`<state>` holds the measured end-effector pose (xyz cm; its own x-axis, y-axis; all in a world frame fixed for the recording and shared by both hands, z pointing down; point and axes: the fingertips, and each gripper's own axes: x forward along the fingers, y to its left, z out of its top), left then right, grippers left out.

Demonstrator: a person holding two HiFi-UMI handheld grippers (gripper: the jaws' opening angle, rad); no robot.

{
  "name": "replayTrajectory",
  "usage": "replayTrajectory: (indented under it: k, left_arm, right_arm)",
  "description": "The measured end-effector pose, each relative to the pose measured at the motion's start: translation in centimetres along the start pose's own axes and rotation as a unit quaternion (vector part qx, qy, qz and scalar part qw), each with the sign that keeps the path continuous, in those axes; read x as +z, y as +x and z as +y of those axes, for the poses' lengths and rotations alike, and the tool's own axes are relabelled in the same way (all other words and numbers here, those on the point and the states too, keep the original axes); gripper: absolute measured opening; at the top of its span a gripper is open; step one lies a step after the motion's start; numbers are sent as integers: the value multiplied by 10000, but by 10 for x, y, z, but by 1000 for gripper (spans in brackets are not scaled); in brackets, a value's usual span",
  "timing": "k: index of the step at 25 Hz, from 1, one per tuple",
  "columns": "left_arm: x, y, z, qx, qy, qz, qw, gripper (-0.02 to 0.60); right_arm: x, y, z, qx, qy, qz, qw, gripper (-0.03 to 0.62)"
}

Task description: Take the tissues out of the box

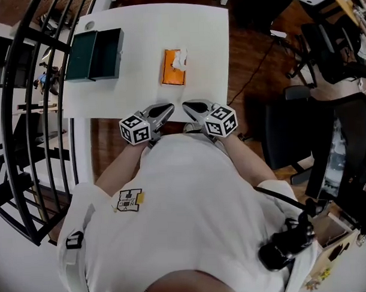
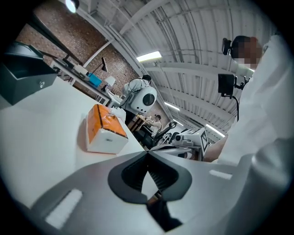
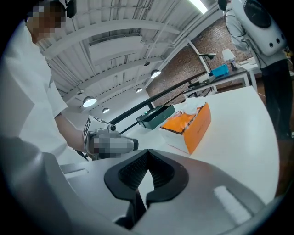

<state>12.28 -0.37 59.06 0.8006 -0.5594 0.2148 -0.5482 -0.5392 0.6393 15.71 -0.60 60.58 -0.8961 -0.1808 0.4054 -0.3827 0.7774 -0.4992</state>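
Both grippers hover at the near edge of the white table, just in front of the person's chest, with their tips turned toward each other. The left gripper has its jaws pressed together with nothing between them. The right gripper is likewise closed and empty (its ribbed pads meet at the tips). Neither touches the table or any object. The orange tissue box lies farther out on the table, well apart from both grippers, with a white tissue sticking up from its far end. A dark green case sits to the box's left.
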Motion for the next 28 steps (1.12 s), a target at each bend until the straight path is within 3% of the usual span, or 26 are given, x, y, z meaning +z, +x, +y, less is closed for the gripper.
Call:
replayTrajectory:
  k: [9,15,19,28]
  left_arm:
    - [5,-2,7,115,68,-49,9999,0]
    - [-14,-9,12,137,40,42,9999,0]
    - [0,-11,11,299,-42,-78,9995,0]
    - [15,8,13,190,39,-35,9998,0]
  right_arm:
    - [3,5,-12,29,-162,97,9998,0]
    - [-17,7,-6,68,-48,203,9998,0]
    - [-7,15,-12,75,-105,210,9997,0]
    - [9,6,-29,-79,-112,84,9999,0]
